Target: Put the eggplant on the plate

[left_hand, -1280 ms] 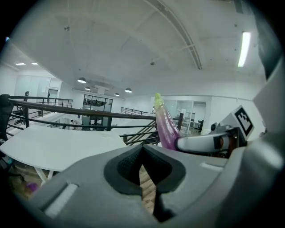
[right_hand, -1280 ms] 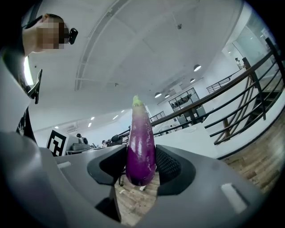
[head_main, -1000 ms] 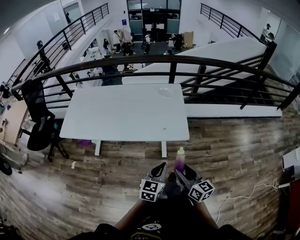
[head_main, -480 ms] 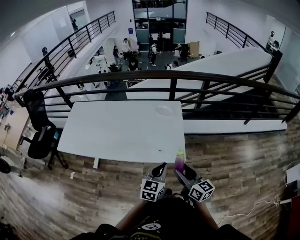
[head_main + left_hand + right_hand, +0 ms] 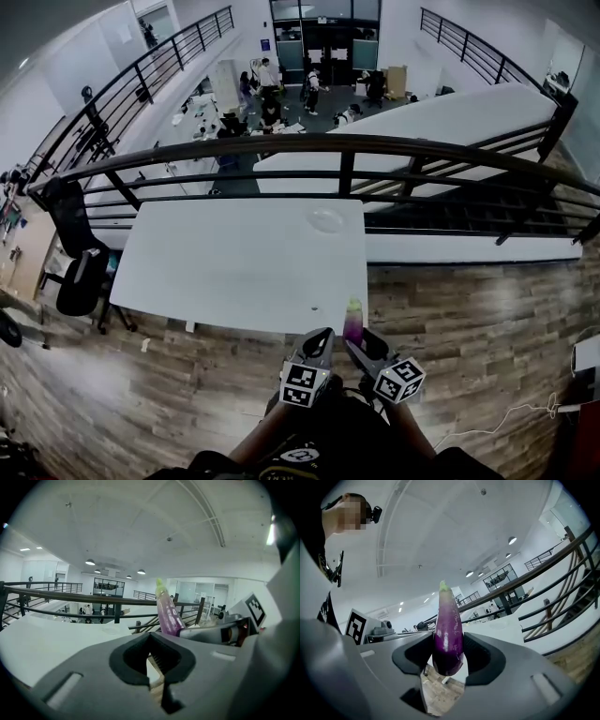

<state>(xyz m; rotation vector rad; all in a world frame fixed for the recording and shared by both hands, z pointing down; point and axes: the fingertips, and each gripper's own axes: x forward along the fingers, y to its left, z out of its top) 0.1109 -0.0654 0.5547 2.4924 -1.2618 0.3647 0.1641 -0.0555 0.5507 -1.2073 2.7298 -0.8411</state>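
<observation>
**Task status.** The eggplant (image 5: 448, 639) is off every surface. It stands upright between the jaws of the right gripper (image 5: 448, 651), green stem end up and rounded purple end down. In the head view it sits at the near right edge of the white worktop (image 5: 234, 262), just short of that edge or level with it. The wooden floor (image 5: 469, 319) lies beneath the gripper. The pick-up therefore appears complete. The carry across the worktop and the set-down are not yet done.

**Target.** The plate (image 5: 327, 220) is pale and round and lies on the far right part of the worktop, close to the dark railing (image 5: 347, 145). It is bare and well apart from the eggplant. The worktop surface between the two carries nothing.

**Right jaws.** They are spread wide and clenched on the lower body of the eggplant, one pad pressing each side. Most of the eggplant projects above the pads.

**Left jaws.** The left gripper (image 5: 151, 637) hangs just left of the right gripper. Its jaws are drawn together at the tips with nothing between them, and it touches neither the eggplant nor the worktop.

**Remaining steps, as judged.**
1. Carry the eggplant to the far right of the worktop.
2. Lower it onto the plate.
3. Release the right jaws.
</observation>
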